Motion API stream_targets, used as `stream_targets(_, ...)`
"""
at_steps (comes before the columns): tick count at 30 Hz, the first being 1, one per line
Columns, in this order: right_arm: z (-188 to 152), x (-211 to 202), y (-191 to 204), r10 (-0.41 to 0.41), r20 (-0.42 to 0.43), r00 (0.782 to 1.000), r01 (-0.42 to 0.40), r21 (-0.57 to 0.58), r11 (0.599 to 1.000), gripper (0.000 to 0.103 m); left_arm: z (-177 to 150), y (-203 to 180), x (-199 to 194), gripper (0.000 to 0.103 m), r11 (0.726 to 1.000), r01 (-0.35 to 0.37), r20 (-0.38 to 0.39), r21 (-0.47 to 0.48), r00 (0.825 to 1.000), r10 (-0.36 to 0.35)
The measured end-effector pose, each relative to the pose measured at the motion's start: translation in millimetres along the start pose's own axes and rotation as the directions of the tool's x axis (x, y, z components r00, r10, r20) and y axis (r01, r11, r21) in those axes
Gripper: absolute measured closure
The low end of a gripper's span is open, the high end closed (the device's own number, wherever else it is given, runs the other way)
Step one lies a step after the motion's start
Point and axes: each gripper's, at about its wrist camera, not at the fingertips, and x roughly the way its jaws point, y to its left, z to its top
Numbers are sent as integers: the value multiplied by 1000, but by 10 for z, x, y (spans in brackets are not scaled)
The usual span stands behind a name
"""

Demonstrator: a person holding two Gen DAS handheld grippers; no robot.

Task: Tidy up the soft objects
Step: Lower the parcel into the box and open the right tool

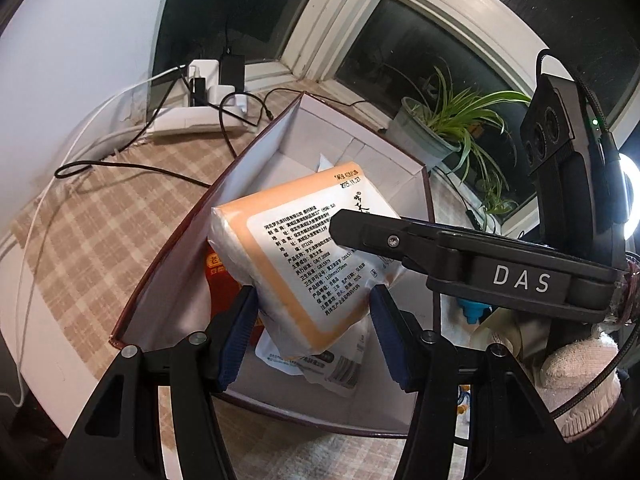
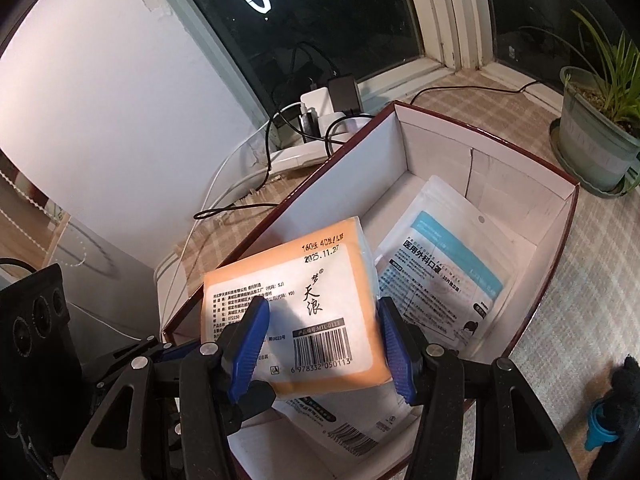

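Note:
An orange tissue pack [image 1: 296,256] with a white printed label is held tilted over an open maroon box [image 1: 176,248] with white inner walls. My left gripper [image 1: 314,336] is shut on the pack's lower end. My right gripper [image 2: 324,344] is shut on the same pack [image 2: 296,308], its blue pads on both sides. The right gripper's black finger [image 1: 400,236] lies across the pack in the left wrist view. Inside the box [image 2: 556,256] lie a face mask bag [image 2: 444,272], a white pouch [image 2: 340,428] and a red packet [image 1: 220,280].
The box stands on a checked cloth [image 1: 88,232]. A white power strip with chargers and cables [image 1: 200,100] lies behind it by the window. A potted spider plant [image 2: 596,136] stands at the right. A small blue and black object [image 2: 612,412] lies right of the box.

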Motion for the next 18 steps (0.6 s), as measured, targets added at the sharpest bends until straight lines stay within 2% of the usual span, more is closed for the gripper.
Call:
stream_targets(14,27,-33,-87,-15,24,1000,14,25,1000,49,68,1,82,47,1000,7,-11,0,1000,-7)
stream_targets(18,20,-54,-93,-13,29,999,12,23,1000,44,75,-10,59,47,1000,6,0,-1,1000,-6)
